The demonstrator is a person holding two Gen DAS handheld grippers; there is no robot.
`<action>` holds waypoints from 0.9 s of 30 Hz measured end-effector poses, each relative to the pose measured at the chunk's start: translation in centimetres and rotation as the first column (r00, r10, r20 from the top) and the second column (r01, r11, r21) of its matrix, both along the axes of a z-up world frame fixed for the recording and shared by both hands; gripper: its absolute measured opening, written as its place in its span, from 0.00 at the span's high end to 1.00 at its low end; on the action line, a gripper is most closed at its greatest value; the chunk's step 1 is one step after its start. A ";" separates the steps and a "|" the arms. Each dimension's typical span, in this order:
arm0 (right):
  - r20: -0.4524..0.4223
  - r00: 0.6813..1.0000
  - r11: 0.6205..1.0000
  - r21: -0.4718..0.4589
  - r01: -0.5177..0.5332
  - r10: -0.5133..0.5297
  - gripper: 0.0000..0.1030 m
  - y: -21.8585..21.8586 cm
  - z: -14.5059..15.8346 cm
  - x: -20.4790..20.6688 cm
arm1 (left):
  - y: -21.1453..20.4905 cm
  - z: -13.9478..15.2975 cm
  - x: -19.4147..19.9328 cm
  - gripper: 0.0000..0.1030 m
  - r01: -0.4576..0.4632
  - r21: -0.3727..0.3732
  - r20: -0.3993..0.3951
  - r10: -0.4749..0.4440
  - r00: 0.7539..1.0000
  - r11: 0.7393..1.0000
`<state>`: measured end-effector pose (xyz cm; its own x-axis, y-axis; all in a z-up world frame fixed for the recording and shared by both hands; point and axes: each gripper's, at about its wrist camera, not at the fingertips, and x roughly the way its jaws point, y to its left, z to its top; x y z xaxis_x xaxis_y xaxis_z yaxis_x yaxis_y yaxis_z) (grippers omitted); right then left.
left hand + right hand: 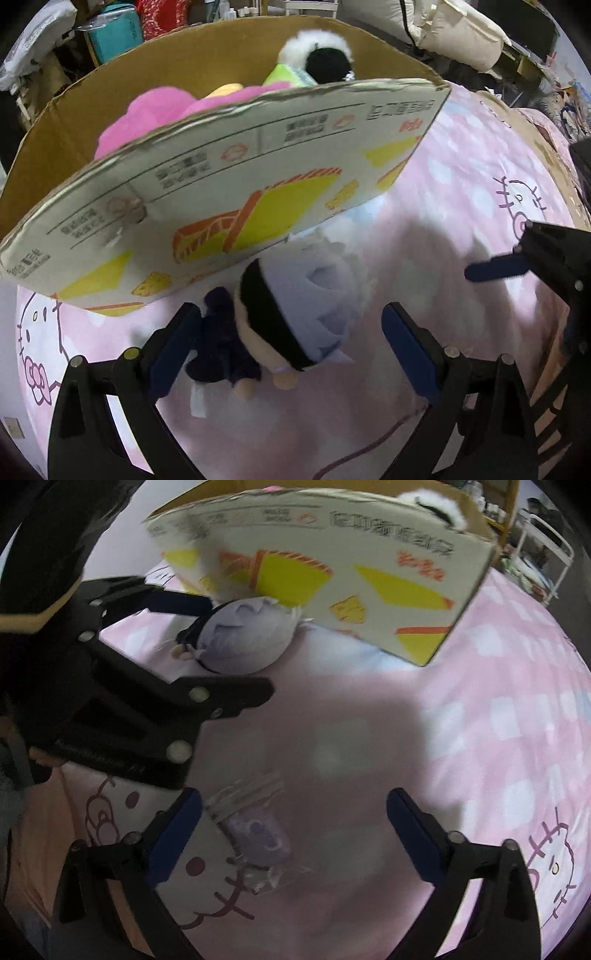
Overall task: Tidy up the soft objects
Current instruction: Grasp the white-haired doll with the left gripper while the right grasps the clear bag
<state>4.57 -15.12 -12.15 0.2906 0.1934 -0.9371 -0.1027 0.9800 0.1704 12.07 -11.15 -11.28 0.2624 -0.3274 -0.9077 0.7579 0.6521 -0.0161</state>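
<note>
the small plush doll with pale lilac hair, a black band across its face and a dark navy body (291, 328) lies on its side on the pink cat-print bedspread (461, 177), just in front of the big printed cardboard box (229, 192), right under the box's overhanging front flap. it is probably the next thing meant for the box, since it sits so close to the opening.

the left gripper (291, 347) straddles the doll with its blue-padded fingers (406, 350) spread wide; the left pad looks to be touching the navy body, while the right pad stands clear of the hair. nothing is clamped yet, so this reads as lining up for a pinch.

inside the box a bright pink plush (155, 118) and a black-and-white fluffy toy (321, 55) already rest against the far wall, so the sorting seems partly done.

the right gripper (295, 834) hangs open and empty farther out from the box, over a crinkly clear packet with a lilac item inside (255, 830) lying on the bedspread, perhaps its own next pick.
</note>
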 end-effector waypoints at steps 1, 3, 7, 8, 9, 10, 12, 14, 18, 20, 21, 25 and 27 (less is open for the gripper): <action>-0.007 1.000 1.000 0.003 -0.011 0.011 0.04 0.3 -0.1 0.0 | 0.0 -0.1 0.0 0.11 -0.004 0.010 0.004 0.004 1.000 1.000; -0.023 0.999 1.000 0.006 -0.029 0.029 0.04 0.9 -0.4 -0.2 | 0.1 -0.3 0.2 0.18 -0.019 0.030 0.026 0.019 0.999 0.999; -0.089 0.993 0.996 0.040 -0.078 0.081 0.04 1.9 -1.7 -0.1 | 0.8 0.0 0.3 0.27 -0.036 0.012 0.047 0.035 0.998 0.999; -0.103 0.991 0.996 0.025 -0.088 0.090 0.04 2.5 -2.0 -0.2 | 0.9 0.1 0.3 0.30 -0.036 0.008 0.048 0.036 0.998 0.999; -0.110 0.989 0.995 0.001 -0.100 0.099 0.04 3.0 -2.2 -0.2 | 1.0 0.2 0.2 0.31 -0.036 0.005 0.050 0.035 0.998 0.999; -0.109 0.989 0.994 -0.011 -0.106 0.104 0.04 3.3 -2.2 -0.2 | 1.1 0.4 0.1 0.35 -0.034 0.001 0.051 0.034 0.998 0.999; -0.109 0.989 0.995 -0.004 -0.098 0.097 0.07 3.3 -2.1 -0.1 | 1.3 0.6 0.0 0.36 -0.035 -0.002 0.052 0.035 0.998 0.999; -0.110 0.991 0.997 -0.012 -0.079 0.077 0.17 3.1 -2.1 -0.2 | 1.5 0.8 -0.1 0.38 -0.044 -0.006 0.045 0.045 0.998 0.999; -0.109 0.993 0.999 -0.033 -0.039 0.035 0.38 1.1 -1.6 -0.1 | 2.7 0.9 0.1 0.39 -0.087 -0.026 0.012 0.087 0.996 0.996; -0.112 0.994 1.000 -0.013 -0.019 0.018 0.39 0.7 -1.6 0.0 | 3.3 0.9 0.0 0.39 -0.100 -0.034 0.005 0.100 0.995 0.994; -0.116 0.993 1.000 0.000 -0.012 0.012 0.41 0.4 -1.6 0.1 | 3.7 1.0 0.2 0.39 -0.108 -0.034 0.007 0.109 0.994 0.994; -0.119 0.993 1.000 -0.026 -0.013 0.010 0.43 -0.2 -1.5 0.3 | 4.5 1.6 0.0 0.39 -0.143 -0.027 0.019 0.144 0.989 0.989; -0.125 0.992 0.998 -0.061 -0.031 0.023 0.43 0.3 -1.4 0.1 | 5.1 2.0 -0.3 0.39 -0.156 -0.032 0.024 0.157 0.987 0.987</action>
<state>4.66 -14.83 -13.59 0.1667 0.1391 -0.9761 -0.1109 0.9864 0.1216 11.79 -6.07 -9.29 0.3361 -0.3078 -0.8901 0.6472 0.7620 -0.0191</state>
